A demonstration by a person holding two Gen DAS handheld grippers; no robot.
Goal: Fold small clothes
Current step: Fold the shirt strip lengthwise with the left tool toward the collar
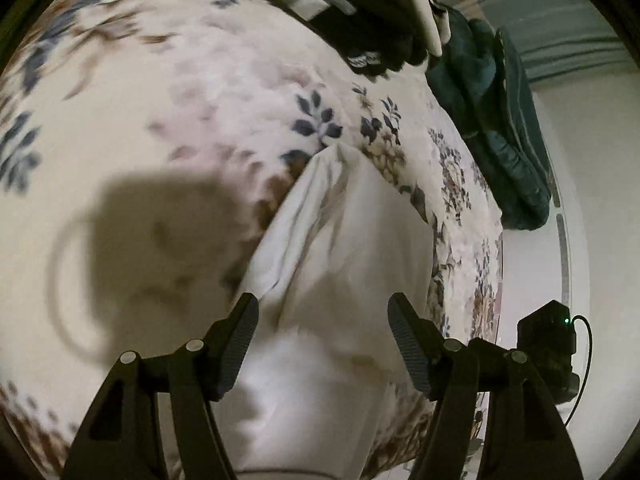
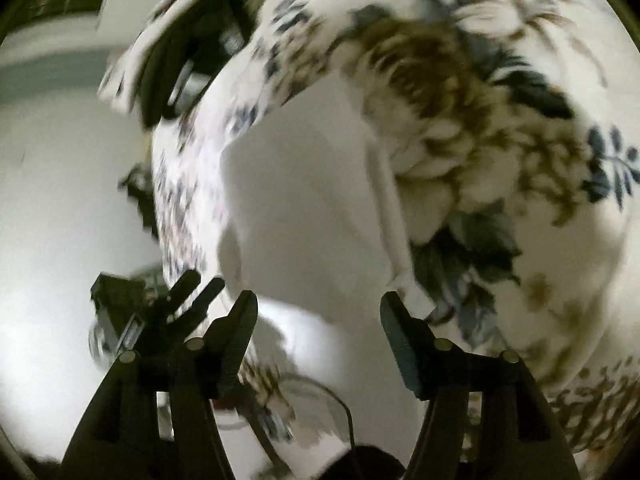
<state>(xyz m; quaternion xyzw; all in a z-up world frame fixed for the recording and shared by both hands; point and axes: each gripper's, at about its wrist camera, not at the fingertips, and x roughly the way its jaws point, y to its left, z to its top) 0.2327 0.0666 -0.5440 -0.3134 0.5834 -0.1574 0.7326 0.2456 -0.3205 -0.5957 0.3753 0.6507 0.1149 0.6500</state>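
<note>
White cloth, item one, left wrist view: the small white garment lies on the floral bedspread, running from frame centre down to the bottom edge. It looks partly folded, with a raised crease at its upper tip, and it lies loose, so I judge it has been laid down for the next fold rather than lifted. Your left gripper hangs over its lower half with both fingers spread wide. Nothing is between the pads, and they stand clear of the fabric on either side. A dark green folded cloth sits at upper right along the bed's edge, well apart and probably set aside as finished or waiting. Your other tool shows as a dark shape at top centre. A small black device with a green light rests at lower right.

Item two, right wrist view, heavily blurred: the same white garment fills frame centre, its hemmed edge running down toward your right gripper. Those fingers are also parted and grip nothing, and the hem's end lies just beside the right-hand finger. Floral bedspread occupies the upper right. The left gripper appears at lower left. Both tools empty suggests you are between grasps.
</note>
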